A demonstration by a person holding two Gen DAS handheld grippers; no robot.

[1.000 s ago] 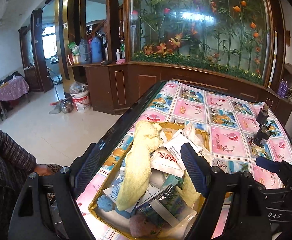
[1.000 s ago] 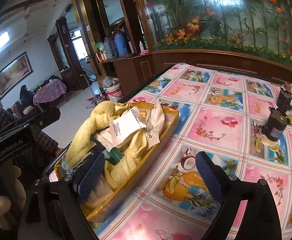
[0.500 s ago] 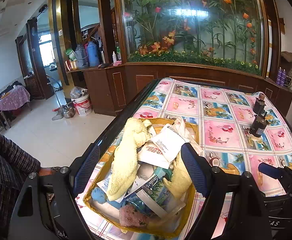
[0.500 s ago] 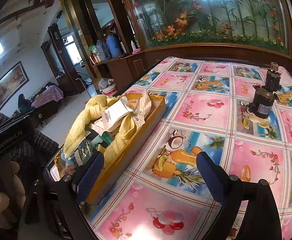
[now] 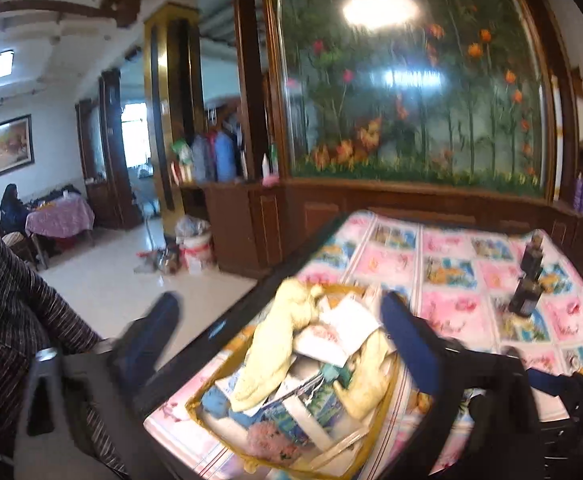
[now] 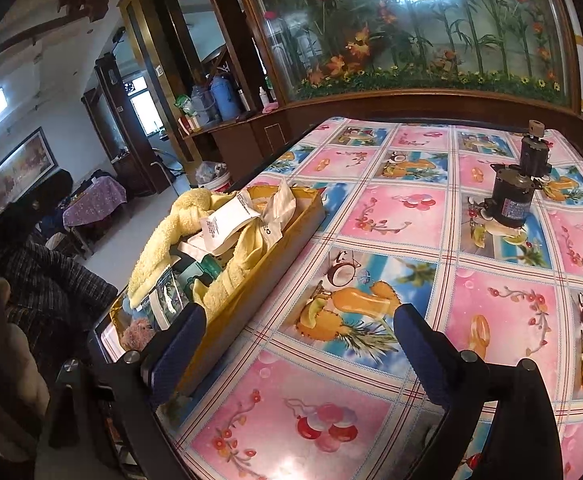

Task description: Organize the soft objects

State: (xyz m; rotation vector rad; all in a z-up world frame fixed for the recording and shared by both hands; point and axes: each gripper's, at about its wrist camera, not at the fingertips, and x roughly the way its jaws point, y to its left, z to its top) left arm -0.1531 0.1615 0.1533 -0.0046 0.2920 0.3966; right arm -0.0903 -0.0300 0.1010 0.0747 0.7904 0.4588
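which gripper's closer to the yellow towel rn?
Left. The left gripper is open above the tray, the yellow towel showing between its fingers. The right gripper is open over bare tablecloth beside the tray, towel off to its left.

Both tools gape wide and empty, left tool [image 5: 279, 344] blurred, right tool [image 6: 299, 344] sharp.

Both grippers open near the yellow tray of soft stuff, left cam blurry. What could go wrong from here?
1. The shallow yellow cardboard tray sits near the table's edge; a nudge might push it off.
2. The pale yellow terry towel drapes under the white paper packets; pulling it could spill them.
3. The black motor-like cylinder stands upright; a swing by the open right gripper may topple it.
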